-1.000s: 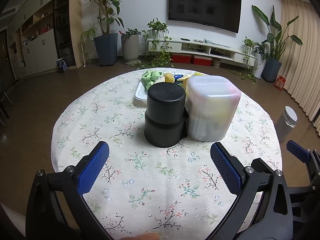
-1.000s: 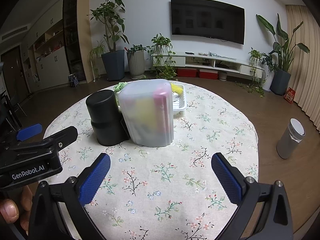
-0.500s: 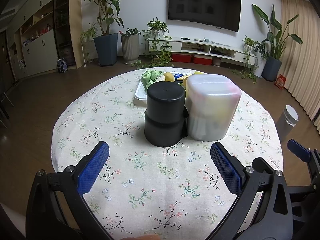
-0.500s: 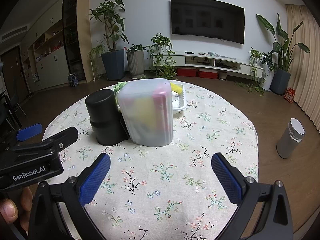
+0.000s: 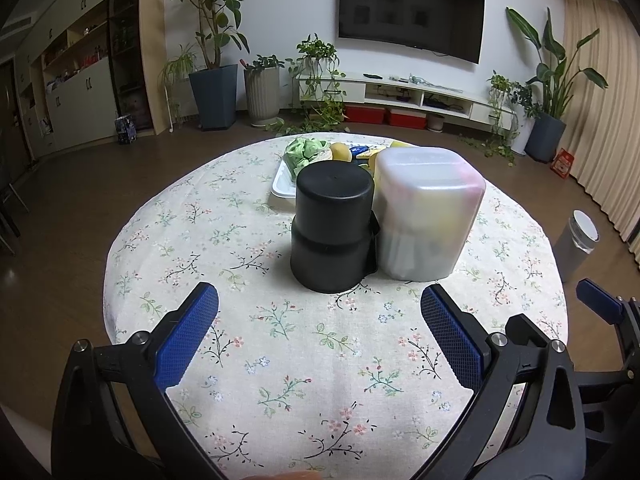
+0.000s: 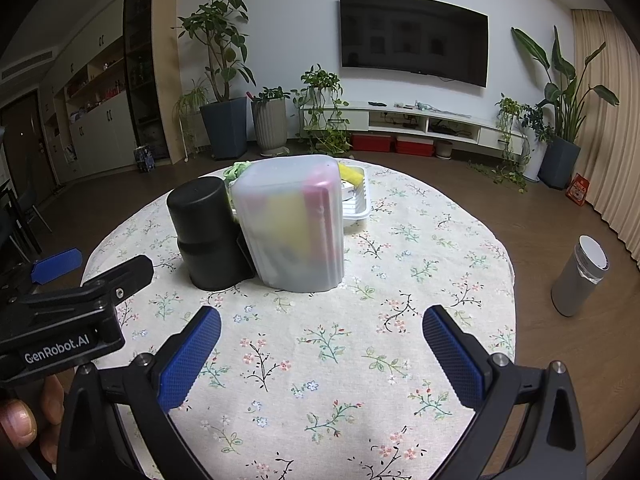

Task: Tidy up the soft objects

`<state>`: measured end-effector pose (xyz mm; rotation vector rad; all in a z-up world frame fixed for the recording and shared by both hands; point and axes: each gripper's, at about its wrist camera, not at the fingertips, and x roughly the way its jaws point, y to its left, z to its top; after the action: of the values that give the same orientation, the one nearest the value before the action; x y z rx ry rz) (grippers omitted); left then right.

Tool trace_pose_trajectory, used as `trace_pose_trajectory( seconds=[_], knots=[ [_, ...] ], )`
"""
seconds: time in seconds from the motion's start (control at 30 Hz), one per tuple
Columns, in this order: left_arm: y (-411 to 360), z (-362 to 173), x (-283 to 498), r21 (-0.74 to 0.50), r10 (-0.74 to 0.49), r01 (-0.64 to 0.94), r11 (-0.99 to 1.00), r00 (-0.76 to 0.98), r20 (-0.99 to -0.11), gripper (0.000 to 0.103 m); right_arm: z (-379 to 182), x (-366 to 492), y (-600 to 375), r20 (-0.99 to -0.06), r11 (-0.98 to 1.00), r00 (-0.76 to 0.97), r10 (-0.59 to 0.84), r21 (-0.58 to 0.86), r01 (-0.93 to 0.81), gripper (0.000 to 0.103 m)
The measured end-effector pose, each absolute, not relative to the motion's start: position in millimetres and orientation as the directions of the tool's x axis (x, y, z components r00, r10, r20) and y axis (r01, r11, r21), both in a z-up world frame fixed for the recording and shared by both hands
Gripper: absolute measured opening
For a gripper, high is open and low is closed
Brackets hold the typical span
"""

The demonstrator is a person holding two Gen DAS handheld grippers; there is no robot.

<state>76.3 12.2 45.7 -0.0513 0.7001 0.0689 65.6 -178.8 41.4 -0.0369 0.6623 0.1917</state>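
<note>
A black cylindrical container [image 5: 332,226] [image 6: 210,234] stands upside down mid-table, touching a frosted translucent box [image 5: 426,212] [image 6: 294,222] with yellow and pink shapes blurred inside. Behind them a white tray [image 5: 280,188] [image 6: 358,208] carries a green soft item [image 5: 304,150], yellow pieces [image 5: 340,152] and a blue one; most of it is hidden. My left gripper [image 5: 320,332] is open, short of the containers, nothing between its blue pads. My right gripper [image 6: 322,348] is open too, nearer the table's front. The left gripper's body [image 6: 68,320] shows at the right wrist view's left edge.
The round table wears a floral cloth [image 5: 320,360] with bare room in front of the containers. A grey bin with a white lid [image 6: 580,276] stands on the floor to the right. Potted plants, a TV unit and curtains line the far wall. Fingers [image 6: 20,424] hold a handle.
</note>
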Motion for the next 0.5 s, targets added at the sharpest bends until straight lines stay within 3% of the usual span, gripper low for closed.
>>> trace_pose_trajectory(
  seconds=[0.5],
  knots=[
    [12.0, 45.3, 77.1, -0.027, 0.043, -0.079, 0.997, 0.762, -0.646, 0.103, 38.8, 65.7, -179.1, -0.617, 0.982, 0.77, 0.164, 0.027, -0.187, 0.103]
  ],
)
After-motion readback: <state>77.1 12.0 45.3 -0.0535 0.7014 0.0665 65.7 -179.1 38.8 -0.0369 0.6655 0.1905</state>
